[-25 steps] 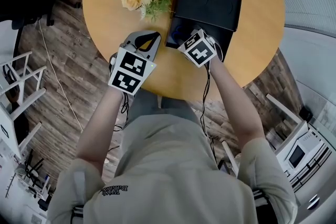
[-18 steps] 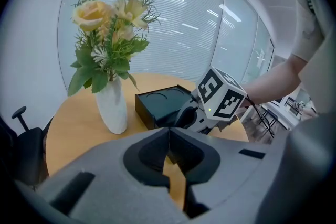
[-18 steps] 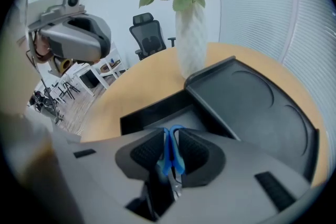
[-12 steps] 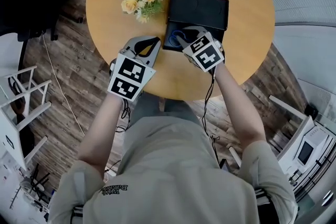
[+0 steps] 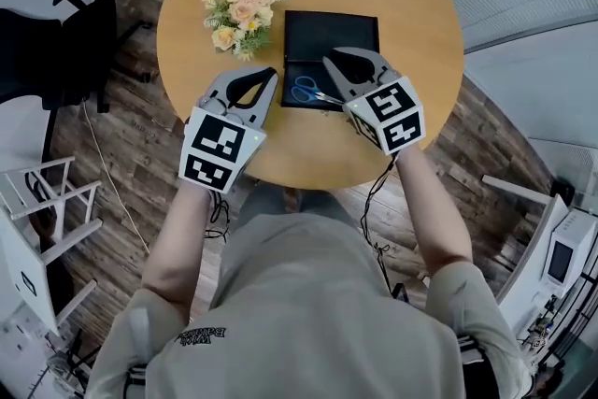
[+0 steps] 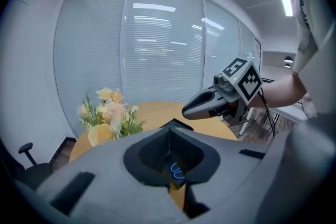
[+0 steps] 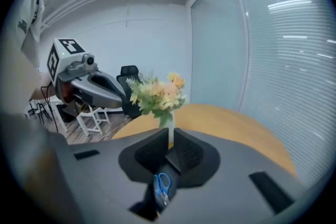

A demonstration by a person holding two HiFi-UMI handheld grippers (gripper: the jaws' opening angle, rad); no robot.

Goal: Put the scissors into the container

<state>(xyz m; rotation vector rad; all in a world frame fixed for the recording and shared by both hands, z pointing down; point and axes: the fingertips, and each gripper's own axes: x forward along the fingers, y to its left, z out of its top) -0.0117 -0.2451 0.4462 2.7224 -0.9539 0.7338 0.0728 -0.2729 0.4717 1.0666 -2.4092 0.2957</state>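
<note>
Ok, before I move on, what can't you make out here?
Scissors blades: left gripper view shows only blue handles; left tongs hide the rest.
Container near right corner: head view, covered by right tongs.
Vase: head view, hidden under flowers; right gripper view, only a sliver.

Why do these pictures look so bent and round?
Head view: a wide lens bends the floor toward the edges. Both gripper views: dark round rim, near jaws blurry. Left gripper view: lights glare on the blinds.
</note>
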